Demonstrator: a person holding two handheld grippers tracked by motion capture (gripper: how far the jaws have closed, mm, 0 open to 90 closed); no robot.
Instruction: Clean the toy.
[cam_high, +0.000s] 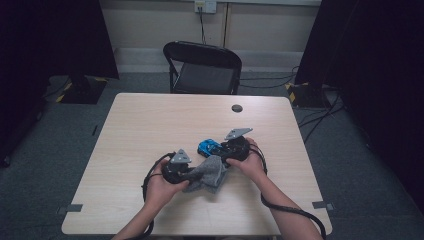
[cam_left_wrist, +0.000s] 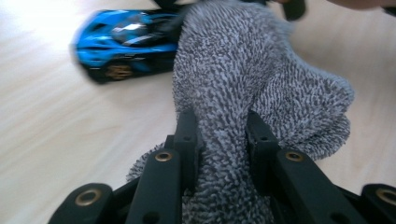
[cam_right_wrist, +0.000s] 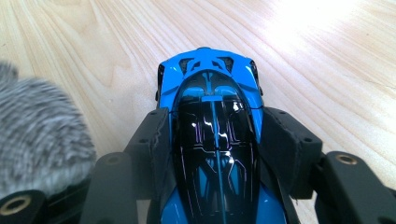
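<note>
Toy car (cam_right_wrist: 212, 140) sits clamped lengthwise between the right gripper (cam_right_wrist: 215, 135) jaws; left gripper (cam_left_wrist: 219, 140) pinches the grey cloth (cam_left_wrist: 261, 79) beside it

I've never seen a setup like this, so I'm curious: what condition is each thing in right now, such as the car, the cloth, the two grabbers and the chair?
Blue toy car: upright on the table, clamped at both sides.
Grey cloth: bunched up, pinched, one end by the car.
Left gripper: shut on the cloth.
Right gripper: shut on the car.
Folding chair: unfolded, vacant, behind the table.
Table: flat, a dark round cap near its far edge.
</note>
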